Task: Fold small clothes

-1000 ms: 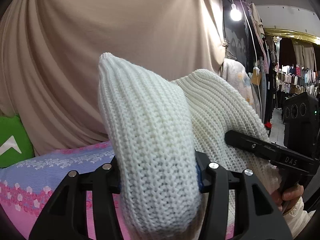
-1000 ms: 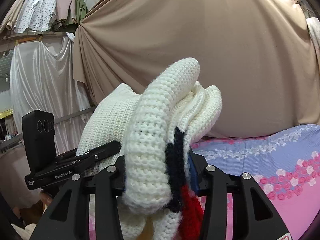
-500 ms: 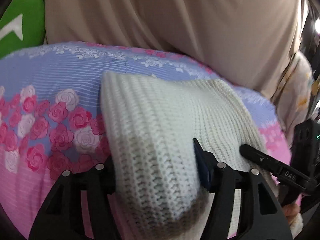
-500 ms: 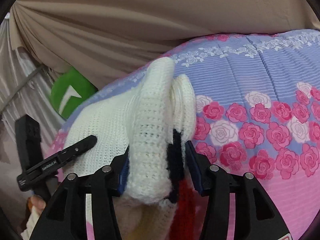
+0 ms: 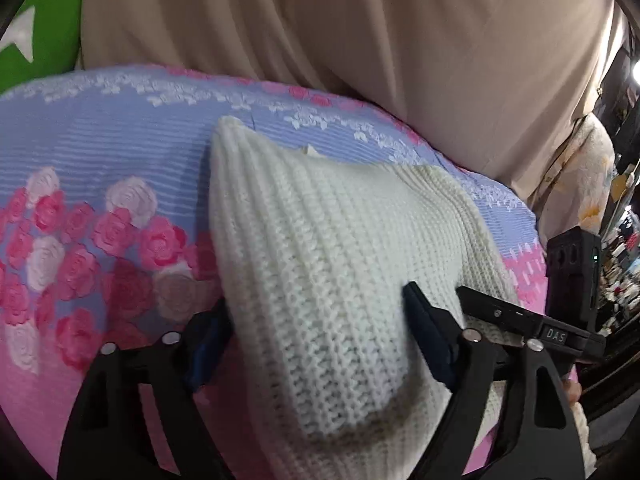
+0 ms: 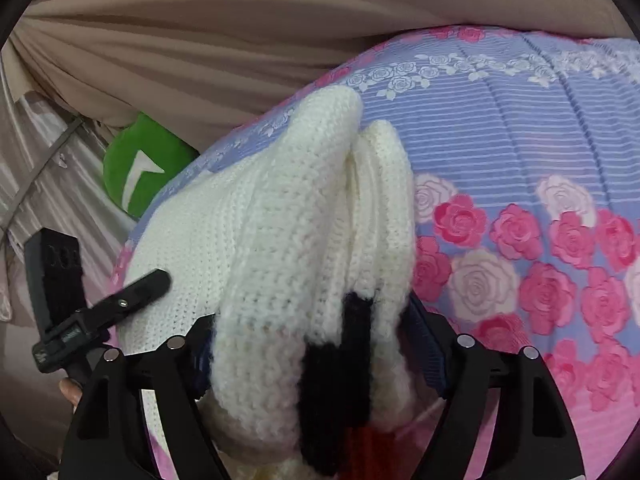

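Both claws, left (image 5: 316, 344) and right (image 6: 308, 352), clamped on sweater (image 5: 320, 240); mid-fold, lay it on bedspread (image 6: 520, 128) ahead.

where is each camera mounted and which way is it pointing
Left wrist: sits on the left gripper, looking down along its fingers at the white knit sweater over the floral bedspread; the right gripper shows at right.
Right wrist: sits on the right gripper, facing the same sweater; the left gripper shows at left.
Shared: sweater, bedspread, green cushion.
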Action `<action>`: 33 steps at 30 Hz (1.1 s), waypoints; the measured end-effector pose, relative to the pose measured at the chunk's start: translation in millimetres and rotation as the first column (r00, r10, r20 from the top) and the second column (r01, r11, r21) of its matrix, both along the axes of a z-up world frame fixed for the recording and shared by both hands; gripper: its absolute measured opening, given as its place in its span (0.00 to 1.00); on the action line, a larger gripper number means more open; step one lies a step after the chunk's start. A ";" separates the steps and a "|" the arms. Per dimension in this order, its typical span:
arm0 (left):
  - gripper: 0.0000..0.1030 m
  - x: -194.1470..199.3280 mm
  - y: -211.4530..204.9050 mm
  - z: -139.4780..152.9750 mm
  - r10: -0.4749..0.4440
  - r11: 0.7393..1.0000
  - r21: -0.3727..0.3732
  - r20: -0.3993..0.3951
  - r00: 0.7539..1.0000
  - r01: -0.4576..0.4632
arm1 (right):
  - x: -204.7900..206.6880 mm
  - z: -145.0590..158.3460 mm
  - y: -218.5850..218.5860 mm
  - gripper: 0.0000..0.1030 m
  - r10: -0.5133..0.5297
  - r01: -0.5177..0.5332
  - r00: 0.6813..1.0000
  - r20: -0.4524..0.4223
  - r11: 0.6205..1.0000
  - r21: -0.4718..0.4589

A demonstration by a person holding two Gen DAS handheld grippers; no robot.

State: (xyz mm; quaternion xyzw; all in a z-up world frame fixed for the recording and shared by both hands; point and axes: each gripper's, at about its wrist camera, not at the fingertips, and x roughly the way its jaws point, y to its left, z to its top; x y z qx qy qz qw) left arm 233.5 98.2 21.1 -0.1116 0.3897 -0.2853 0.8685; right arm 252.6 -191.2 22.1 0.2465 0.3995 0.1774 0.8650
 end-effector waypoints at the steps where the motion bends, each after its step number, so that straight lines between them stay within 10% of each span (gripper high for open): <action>1: 0.63 2.4 -0.9 -1.0 -0.007 1.000 -0.022 -0.001 1.000 0.007 | 1.0 1.9 -0.1 0.51 0.007 -0.007 1.000 0.006 1.000 0.023; 9: 0.50 -13.9 -23.2 32.3 -0.050 0.998 -0.024 0.183 0.982 0.056 | -40.7 60.2 8.2 0.39 -0.031 0.074 0.965 0.261 0.985 -0.155; 16: 0.59 -21.2 -39.3 21.8 0.013 0.992 0.118 0.195 0.981 -0.037 | -31.7 17.4 -38.0 0.47 -0.126 0.138 0.985 0.115 0.985 -0.101; 24: 0.61 -86.5 -35.4 50.9 0.037 0.967 0.232 0.281 0.959 -0.106 | -91.5 66.1 6.0 0.07 0.012 0.066 0.969 0.247 0.950 -0.305; 29: 0.53 -83.6 -58.0 12.1 0.050 0.907 0.400 0.208 0.977 -0.132 | -89.6 28.6 10.7 0.00 0.007 0.073 0.985 0.171 0.886 -0.459; 33: 0.56 -73.8 -48.5 -12.0 0.118 0.908 0.383 0.163 0.979 -0.173 | -86.8 14.7 1.3 0.00 -0.018 0.086 0.987 0.157 0.896 -0.435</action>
